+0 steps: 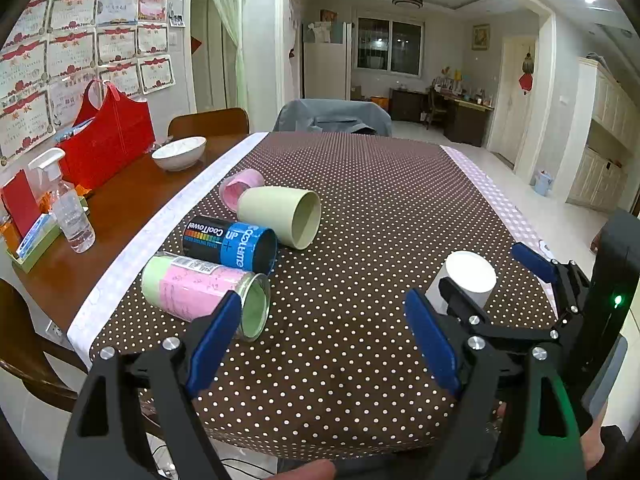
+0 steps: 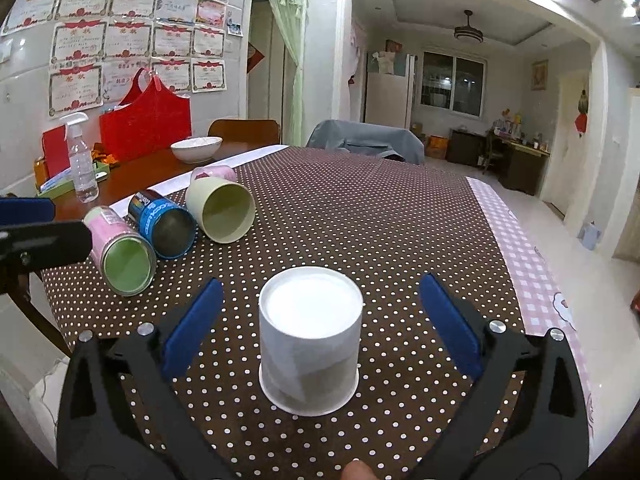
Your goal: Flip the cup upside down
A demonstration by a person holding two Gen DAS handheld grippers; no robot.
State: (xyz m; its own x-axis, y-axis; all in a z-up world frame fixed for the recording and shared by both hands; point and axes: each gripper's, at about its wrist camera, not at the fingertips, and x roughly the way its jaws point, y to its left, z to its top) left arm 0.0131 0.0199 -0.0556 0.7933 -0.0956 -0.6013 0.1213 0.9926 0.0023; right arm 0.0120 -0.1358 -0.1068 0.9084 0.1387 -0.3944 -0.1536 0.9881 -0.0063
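White and upside down, the paper cup [image 2: 310, 344] stands rim-down on a brown polka-dot tablecloth [image 2: 380, 216], its flat base facing the ceiling. The right gripper [image 2: 322, 324] sits low behind it with its blue pads [image 2: 450, 322] spread wide, one on each side of the cup and neither touching it. From the left wrist camera the same cup [image 1: 466, 276] appears at the right, partly hidden behind the dark frame of the right gripper [image 1: 476, 284], whose far pad pokes out beyond it. The left gripper [image 1: 322, 338] hovers over the near edge of the cloth, its fingers likewise parted with nothing between them. To its left lie four containers on their sides in a loose row: a green-and-pink tin [image 1: 204, 294] nearest, a black-and-blue canister [image 1: 230, 244] marked "CoolTowel" just beside it, a pale green cup [image 1: 282, 216] with its mouth turned toward the camera, and a pink cup [image 1: 240, 188] behind that, apparently touching it, though the overlap makes contact hard to judge. Beyond the cloth's white border the bare wooden table [image 1: 120, 208] carries a white bowl [image 1: 179, 153], a red bag [image 1: 108, 140] and a clear spray bottle [image 1: 70, 212]. Certificates [image 1: 72, 52] cover the wall behind.
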